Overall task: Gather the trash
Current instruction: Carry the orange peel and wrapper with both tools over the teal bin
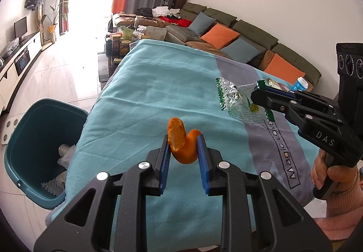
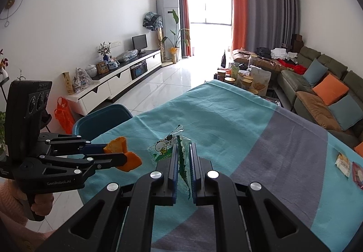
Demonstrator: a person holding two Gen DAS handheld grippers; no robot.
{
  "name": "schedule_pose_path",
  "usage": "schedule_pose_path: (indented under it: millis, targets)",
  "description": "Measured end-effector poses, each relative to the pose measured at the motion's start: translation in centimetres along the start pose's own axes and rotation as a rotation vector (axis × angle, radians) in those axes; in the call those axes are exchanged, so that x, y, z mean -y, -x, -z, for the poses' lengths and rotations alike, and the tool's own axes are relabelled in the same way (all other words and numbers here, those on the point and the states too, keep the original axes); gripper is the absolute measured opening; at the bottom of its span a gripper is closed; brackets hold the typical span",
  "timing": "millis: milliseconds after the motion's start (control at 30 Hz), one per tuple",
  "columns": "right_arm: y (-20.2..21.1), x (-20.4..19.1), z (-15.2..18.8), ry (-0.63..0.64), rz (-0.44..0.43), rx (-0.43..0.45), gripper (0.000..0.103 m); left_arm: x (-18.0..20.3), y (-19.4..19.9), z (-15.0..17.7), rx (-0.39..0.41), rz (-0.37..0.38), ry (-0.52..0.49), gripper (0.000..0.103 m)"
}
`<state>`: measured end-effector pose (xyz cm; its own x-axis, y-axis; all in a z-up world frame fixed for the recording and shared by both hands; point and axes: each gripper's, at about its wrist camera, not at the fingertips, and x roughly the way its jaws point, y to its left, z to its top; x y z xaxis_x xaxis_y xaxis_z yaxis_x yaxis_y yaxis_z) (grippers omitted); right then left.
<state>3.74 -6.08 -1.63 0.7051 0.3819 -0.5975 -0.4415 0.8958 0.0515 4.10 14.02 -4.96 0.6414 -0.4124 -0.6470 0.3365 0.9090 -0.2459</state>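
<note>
My left gripper (image 1: 183,142) is shut on a curled piece of orange peel (image 1: 181,145), held above the teal cloth of the table (image 1: 145,98). In the right wrist view the left gripper (image 2: 118,156) reaches in from the left with the orange peel (image 2: 123,155) in its tips. My right gripper (image 2: 182,152) is shut on a clear plastic snack wrapper (image 2: 166,146) with green zigzag edges and a cartoon print. Seen from the left wrist, the right gripper (image 1: 258,90) holds the wrapper (image 1: 233,98) over the table's grey stripe. A teal bin (image 1: 38,143) stands on the floor left of the table, with some trash inside.
More wrappers (image 2: 343,164) lie near the table's right edge, and a small blue-and-white cup (image 1: 300,84) stands at the far right edge. A sofa with orange and blue cushions (image 2: 329,91) runs along the right wall. A cluttered low table (image 2: 245,77) lies beyond.
</note>
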Motion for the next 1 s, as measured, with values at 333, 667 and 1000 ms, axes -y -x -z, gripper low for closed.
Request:
schedule_pose_path:
  millis: [333, 667, 1000]
  targets:
    - [-1.0, -1.0, 0.0, -0.006, -0.031, -0.013, 0.008, -1.2, 0.6, 0.2, 0.004, -0.012, 0.015, 0.024]
    - [-1.8, -1.4, -0.3, -0.009, -0.05, -0.025, 0.008, -2.2, 1.2, 0.1, 0.014, -0.03, 0.026, 0.024]
    - [-2.6, -2.1, -0.6, -0.013, -0.08, -0.033, 0.008, -3.5, 2.0, 0.4, 0.025, -0.057, 0.045, 0.024]
